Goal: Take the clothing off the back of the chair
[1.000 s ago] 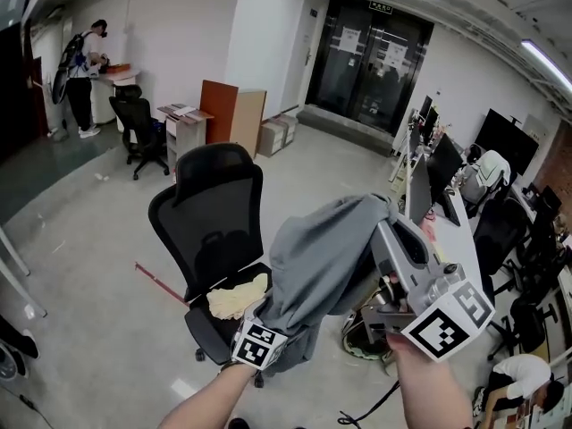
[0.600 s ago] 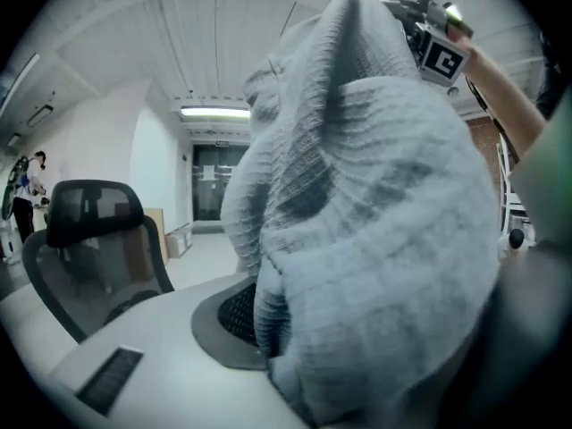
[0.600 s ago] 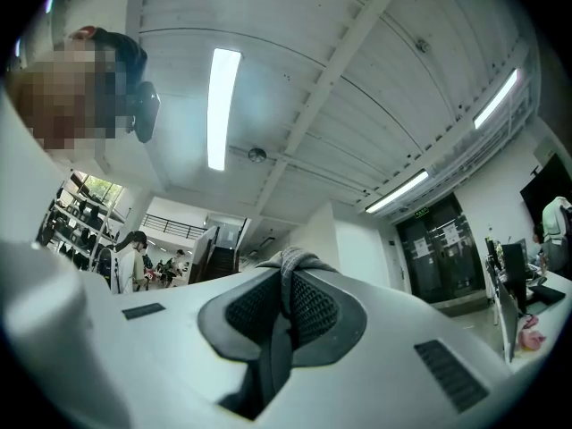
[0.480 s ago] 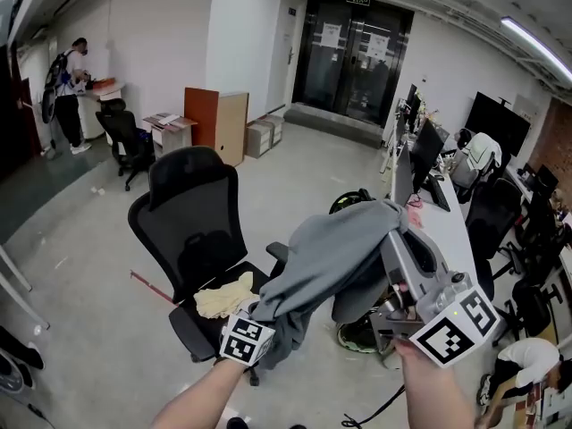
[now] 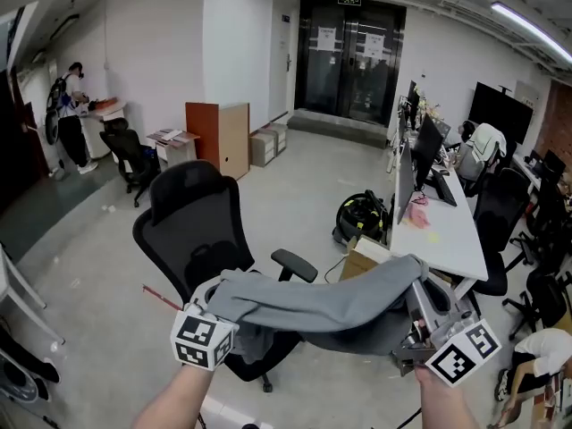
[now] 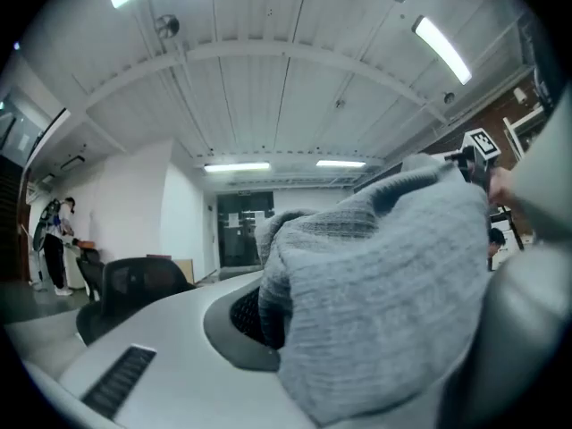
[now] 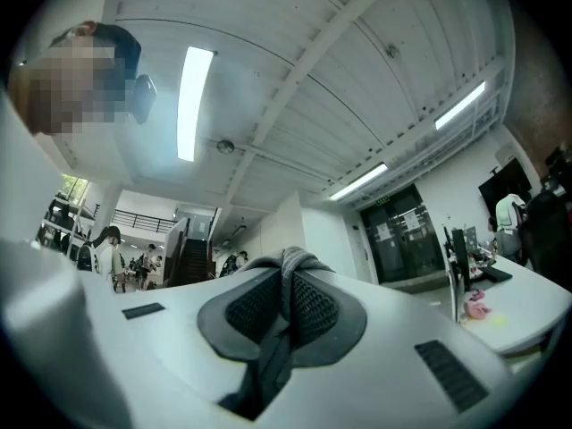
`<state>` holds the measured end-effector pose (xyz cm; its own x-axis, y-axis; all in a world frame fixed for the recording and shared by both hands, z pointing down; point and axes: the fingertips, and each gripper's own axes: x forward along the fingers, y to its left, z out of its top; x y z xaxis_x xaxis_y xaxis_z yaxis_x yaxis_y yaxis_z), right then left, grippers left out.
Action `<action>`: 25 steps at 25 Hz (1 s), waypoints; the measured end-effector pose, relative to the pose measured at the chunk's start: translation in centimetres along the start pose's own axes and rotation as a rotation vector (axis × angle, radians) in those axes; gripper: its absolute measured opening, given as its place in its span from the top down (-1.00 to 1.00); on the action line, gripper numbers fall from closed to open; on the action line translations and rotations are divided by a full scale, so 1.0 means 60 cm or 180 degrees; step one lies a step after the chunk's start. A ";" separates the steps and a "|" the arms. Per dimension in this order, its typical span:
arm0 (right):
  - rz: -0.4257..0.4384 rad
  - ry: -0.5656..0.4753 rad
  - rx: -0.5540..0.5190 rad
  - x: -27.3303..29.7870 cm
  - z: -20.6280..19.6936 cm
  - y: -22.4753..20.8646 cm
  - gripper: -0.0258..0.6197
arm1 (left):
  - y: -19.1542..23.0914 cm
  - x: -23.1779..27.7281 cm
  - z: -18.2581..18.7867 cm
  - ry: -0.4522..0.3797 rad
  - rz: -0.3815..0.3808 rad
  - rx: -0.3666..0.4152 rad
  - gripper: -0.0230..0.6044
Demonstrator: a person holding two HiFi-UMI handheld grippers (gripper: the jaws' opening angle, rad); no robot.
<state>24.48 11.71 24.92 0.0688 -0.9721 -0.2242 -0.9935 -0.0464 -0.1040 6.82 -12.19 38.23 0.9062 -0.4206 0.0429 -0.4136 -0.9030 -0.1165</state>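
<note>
Pale office floor (image 5: 98, 266) under 1 black chair (image 5: 192, 213); 1 white bench (image 5: 442, 231) right of chair. Above chair seat, 1 grey garment (image 5: 331, 298), clamped by left tool (image 5: 213, 304) and right tool (image 5: 422, 286).

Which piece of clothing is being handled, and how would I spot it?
Find the black office chair on the open floor. In front of it a grey garment stretches between the left gripper and the right gripper. Unlike the white garment beside the desk at right, it is gripped at both ends.
</note>
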 end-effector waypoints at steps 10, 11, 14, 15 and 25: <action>-0.0244 0.0327 0.0469 -0.045 -0.142 -0.017 0.82 | -0.019 -0.053 0.123 -0.0239 0.0135 0.0264 0.82; -0.0241 0.0359 0.0464 -0.046 -0.150 -0.014 0.82 | -0.021 -0.057 0.123 -0.0248 0.0158 0.0266 0.82; -0.0209 0.0452 0.0336 -0.044 -0.169 -0.004 0.82 | -0.028 -0.061 0.108 -0.0227 0.0222 0.0183 0.81; -0.0213 0.0470 0.0277 -0.043 -0.174 -0.003 0.82 | -0.029 -0.061 0.100 -0.0213 0.0234 0.0107 0.82; -0.0370 0.0648 0.0150 -0.052 -0.219 -0.008 0.82 | -0.049 -0.067 0.047 -0.0085 0.0260 -0.0161 0.81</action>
<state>23.58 11.73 38.42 0.1581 -0.9874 -0.0085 -0.9743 -0.1546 -0.1637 4.65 -7.60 35.62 0.8711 -0.4911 0.0089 -0.4894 -0.8694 -0.0682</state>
